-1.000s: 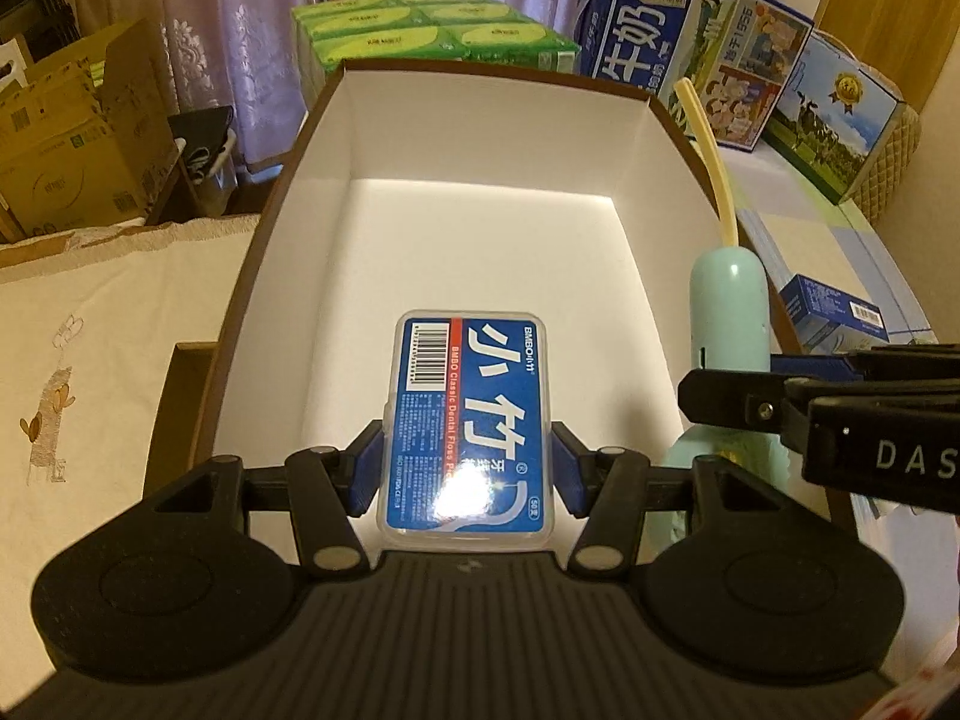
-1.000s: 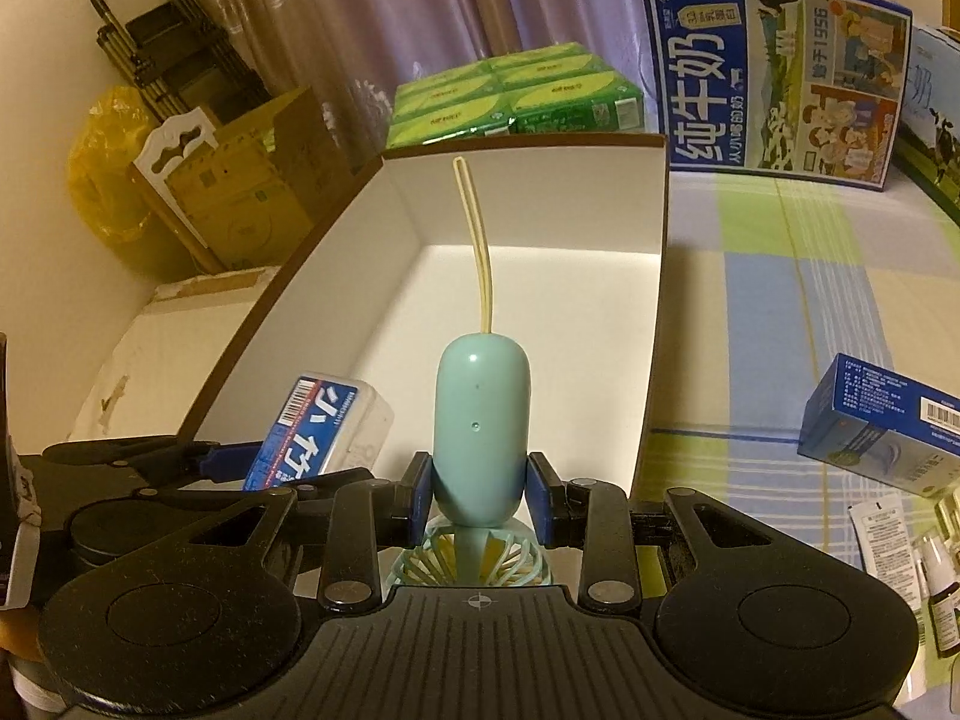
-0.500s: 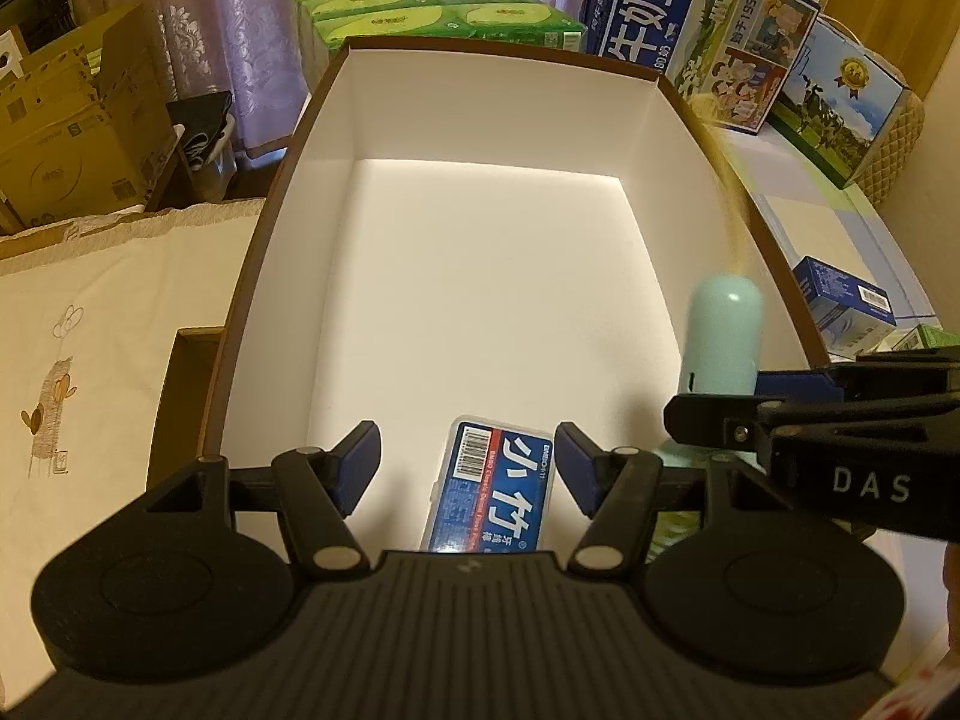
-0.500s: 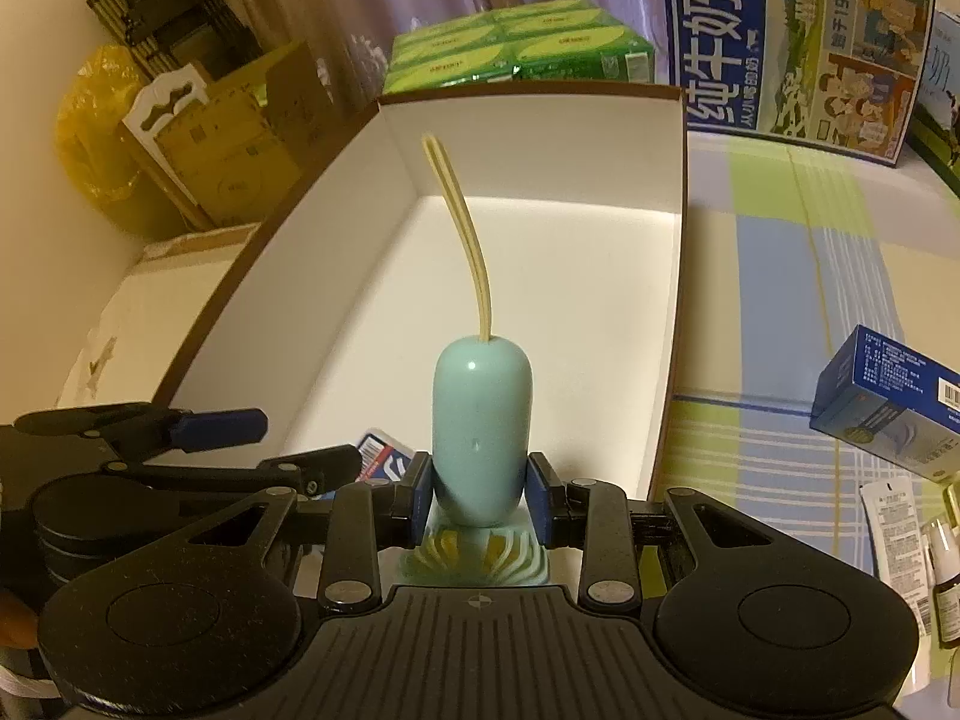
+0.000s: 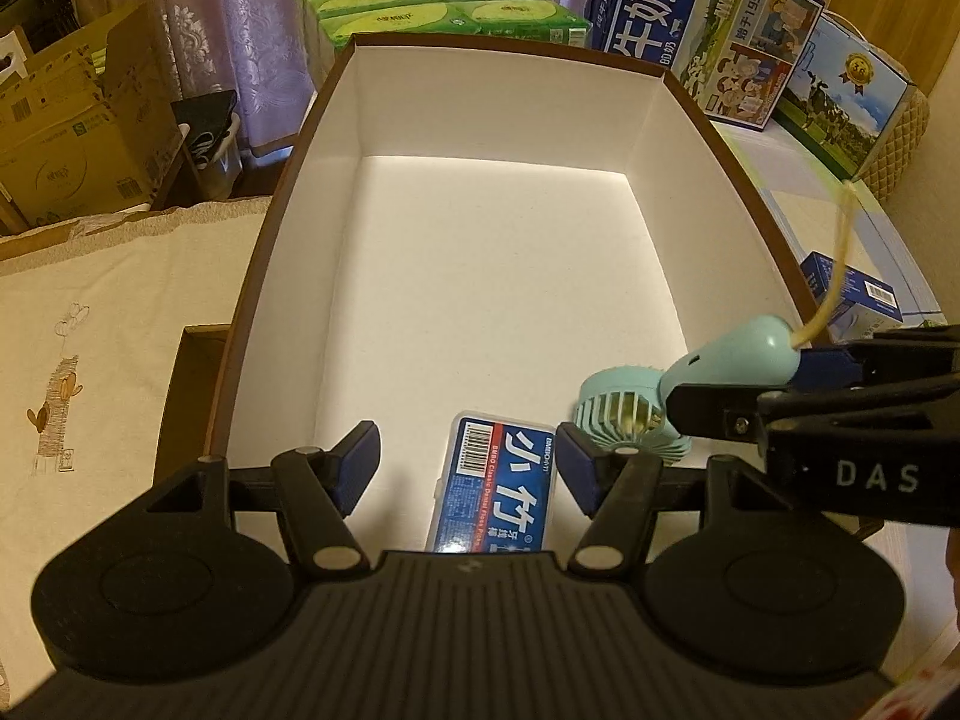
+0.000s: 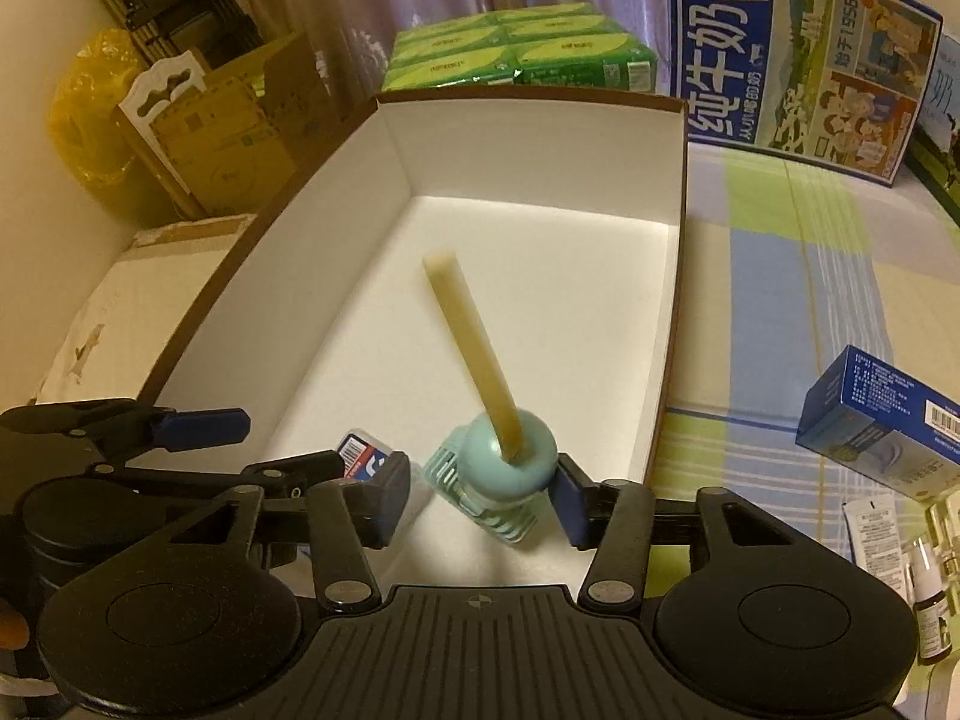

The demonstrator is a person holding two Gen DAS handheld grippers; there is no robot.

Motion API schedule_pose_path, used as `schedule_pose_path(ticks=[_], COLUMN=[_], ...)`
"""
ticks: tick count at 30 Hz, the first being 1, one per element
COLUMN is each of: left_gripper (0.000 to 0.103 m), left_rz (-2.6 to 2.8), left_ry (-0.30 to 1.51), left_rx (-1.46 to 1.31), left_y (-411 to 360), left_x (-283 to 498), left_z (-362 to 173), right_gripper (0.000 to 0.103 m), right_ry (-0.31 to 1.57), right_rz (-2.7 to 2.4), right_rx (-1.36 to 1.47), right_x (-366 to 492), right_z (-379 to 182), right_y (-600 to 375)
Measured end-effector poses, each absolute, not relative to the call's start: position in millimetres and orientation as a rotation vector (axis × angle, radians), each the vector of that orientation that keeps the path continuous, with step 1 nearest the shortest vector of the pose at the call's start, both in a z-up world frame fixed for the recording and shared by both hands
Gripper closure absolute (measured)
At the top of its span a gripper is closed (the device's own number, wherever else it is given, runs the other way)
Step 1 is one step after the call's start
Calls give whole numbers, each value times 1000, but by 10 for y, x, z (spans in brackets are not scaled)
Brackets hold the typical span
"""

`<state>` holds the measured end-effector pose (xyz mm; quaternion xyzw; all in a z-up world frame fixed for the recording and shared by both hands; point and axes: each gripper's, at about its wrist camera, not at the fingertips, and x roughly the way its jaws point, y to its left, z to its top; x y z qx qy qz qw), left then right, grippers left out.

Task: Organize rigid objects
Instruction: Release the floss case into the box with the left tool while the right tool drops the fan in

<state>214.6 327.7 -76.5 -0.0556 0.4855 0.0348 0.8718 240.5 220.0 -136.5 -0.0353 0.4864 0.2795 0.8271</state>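
Both hands hover over the near end of the white box [image 5: 492, 276], each with something just let go. The left hand-held gripper [image 5: 468, 468] has its jaws apart, and the blue floss case [image 5: 498, 492] lies flat on the box floor between and below them, touching neither pad. The right hand-held gripper [image 6: 480, 498] has just been opening; the mint hand fan [image 6: 504, 468] sits between its jaws, tipped over, its cream strap [image 6: 474, 360] poking up. The fan seems to lean against the right-side pad, though I cannot tell for sure.

To finish this step well, I'd spread the right jaws fully before lifting, so the strap doesn't snag and drag the fan back out. Lift both hands straight up, clear of the box wall. The fan rests just beside the case, so no sideways sweep. More items, like the blue carton [image 6: 882, 420], wait on the checked worktop [image 6: 780, 300].
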Motion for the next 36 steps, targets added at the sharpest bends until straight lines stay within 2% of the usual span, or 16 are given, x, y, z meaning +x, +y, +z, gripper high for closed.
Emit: schedule_pose_path(ticks=[8,17,36], left_gripper=[43,43,43], left_rz=[75,75,61], left_ry=[1010,992,933], left_rx=[-113,-113,-103], left_y=[3269,3258,3030], left_x=[2114,2000,1582], left_z=[-748,-665,-335], right_gripper=[52,46,45], right_ry=[1024,945,956], right_rz=[596,642,673], right_rx=[-74,-67,10], right_x=[2362,2188,1766], right_z=[-1334,-1060,-912], right_y=[2159,1996,1537])
